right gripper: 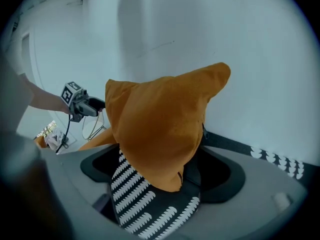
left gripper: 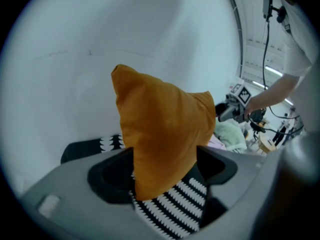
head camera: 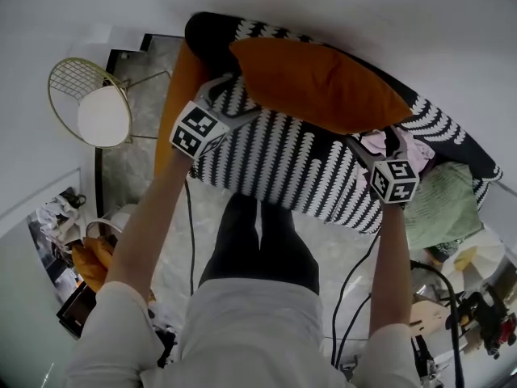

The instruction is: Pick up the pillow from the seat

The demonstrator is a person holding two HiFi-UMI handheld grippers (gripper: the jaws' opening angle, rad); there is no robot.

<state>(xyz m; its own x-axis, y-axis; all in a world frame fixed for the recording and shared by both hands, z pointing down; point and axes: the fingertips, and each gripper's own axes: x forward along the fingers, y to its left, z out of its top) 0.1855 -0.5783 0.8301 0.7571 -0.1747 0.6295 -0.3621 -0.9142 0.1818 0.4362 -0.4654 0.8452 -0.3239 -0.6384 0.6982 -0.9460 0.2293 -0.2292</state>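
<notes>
An orange pillow (head camera: pixel 315 83) lies along the back of a black-and-white patterned seat (head camera: pixel 275 160), against the white wall. My left gripper (head camera: pixel 230 87) is at the pillow's left end and my right gripper (head camera: pixel 373 140) at its right end. In the left gripper view a corner of the pillow (left gripper: pixel 160 124) hangs between the open jaws of the left gripper (left gripper: pixel 162 181), over the seat (left gripper: pixel 175 204). The right gripper view has the other corner (right gripper: pixel 160 119) between the wide jaws of the right gripper (right gripper: pixel 162 179). The pads do not visibly press on the fabric.
A second orange cushion (head camera: pixel 182 95) leans at the seat's left end. A gold wire chair (head camera: pixel 101 107) stands to the left. Green cloth (head camera: pixel 440 204) and pink cloth (head camera: pixel 373 142) lie on the seat's right. Cables (head camera: pixel 351 289) trail on the floor, with clutter at both lower sides.
</notes>
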